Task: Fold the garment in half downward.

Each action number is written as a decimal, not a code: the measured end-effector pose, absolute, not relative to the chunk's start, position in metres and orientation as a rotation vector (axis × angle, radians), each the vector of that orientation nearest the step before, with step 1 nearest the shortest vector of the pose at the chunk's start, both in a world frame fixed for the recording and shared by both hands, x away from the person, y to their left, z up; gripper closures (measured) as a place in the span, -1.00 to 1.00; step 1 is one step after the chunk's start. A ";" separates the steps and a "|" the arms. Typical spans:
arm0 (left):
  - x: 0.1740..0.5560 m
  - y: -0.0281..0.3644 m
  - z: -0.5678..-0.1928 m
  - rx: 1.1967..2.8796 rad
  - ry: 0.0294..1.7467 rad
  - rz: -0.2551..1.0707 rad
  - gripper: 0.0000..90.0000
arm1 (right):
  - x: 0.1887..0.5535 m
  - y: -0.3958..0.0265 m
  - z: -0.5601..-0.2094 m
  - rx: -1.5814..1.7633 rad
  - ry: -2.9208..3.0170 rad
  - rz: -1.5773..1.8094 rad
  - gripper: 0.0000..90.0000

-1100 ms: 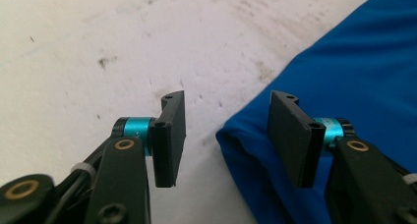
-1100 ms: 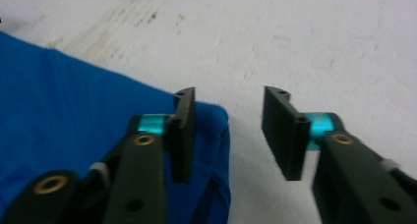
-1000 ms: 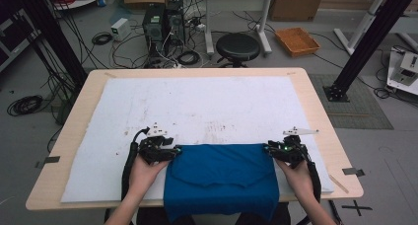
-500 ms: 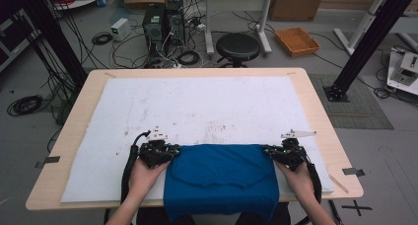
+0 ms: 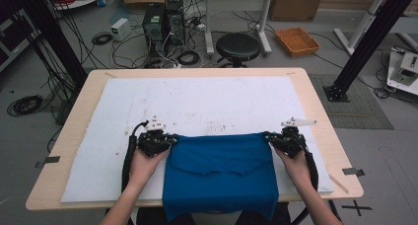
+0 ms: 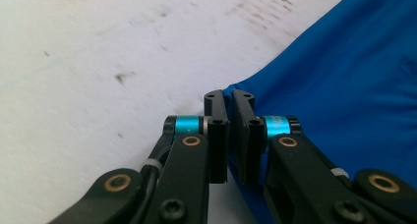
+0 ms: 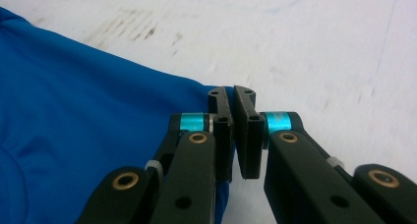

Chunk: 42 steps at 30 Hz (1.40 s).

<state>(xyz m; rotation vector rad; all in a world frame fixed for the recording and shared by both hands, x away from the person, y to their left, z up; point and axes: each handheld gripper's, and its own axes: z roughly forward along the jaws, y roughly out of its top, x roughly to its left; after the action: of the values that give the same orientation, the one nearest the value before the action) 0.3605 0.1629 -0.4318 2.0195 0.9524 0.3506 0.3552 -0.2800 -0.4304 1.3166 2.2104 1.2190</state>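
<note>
We see left gripper (image 6: 228, 98) and right gripper (image 7: 231, 96) just closed, each pinching far corner of blue cloth (image 5: 219, 173) on white mat (image 5: 197, 99).

Both grippers are now clamping the blue cloth (image 5: 220, 173), where a second ago their jaws were standing apart. The left gripper (image 5: 168, 140) is pinching the cloth's far left corner, its jaws having just been closing on the fabric; the right gripper (image 5: 270, 137) is doing the same at the far right corner. The cloth's far edge is now lying pulled straighter between them, slightly farther from the table's (image 5: 69, 131) near edge.
</note>
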 end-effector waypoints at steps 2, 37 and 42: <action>0.372 0.163 -0.428 2.017 0.963 0.362 0.89 | 0.365 -0.278 -0.426 1.313 2.201 1.203 0.93; 0.379 0.171 -0.422 1.981 1.082 0.387 0.37 | 0.396 -0.283 -0.414 1.367 2.096 1.194 0.55; 0.379 0.167 -0.432 1.976 1.170 0.310 0.47 | 0.382 -0.282 -0.418 1.385 2.099 1.199 0.52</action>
<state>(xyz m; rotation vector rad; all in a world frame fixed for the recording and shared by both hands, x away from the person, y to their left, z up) 0.3788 0.1673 -0.4318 1.9755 1.1704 0.3095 0.3817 -0.2817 -0.4184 1.3847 2.0993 1.1990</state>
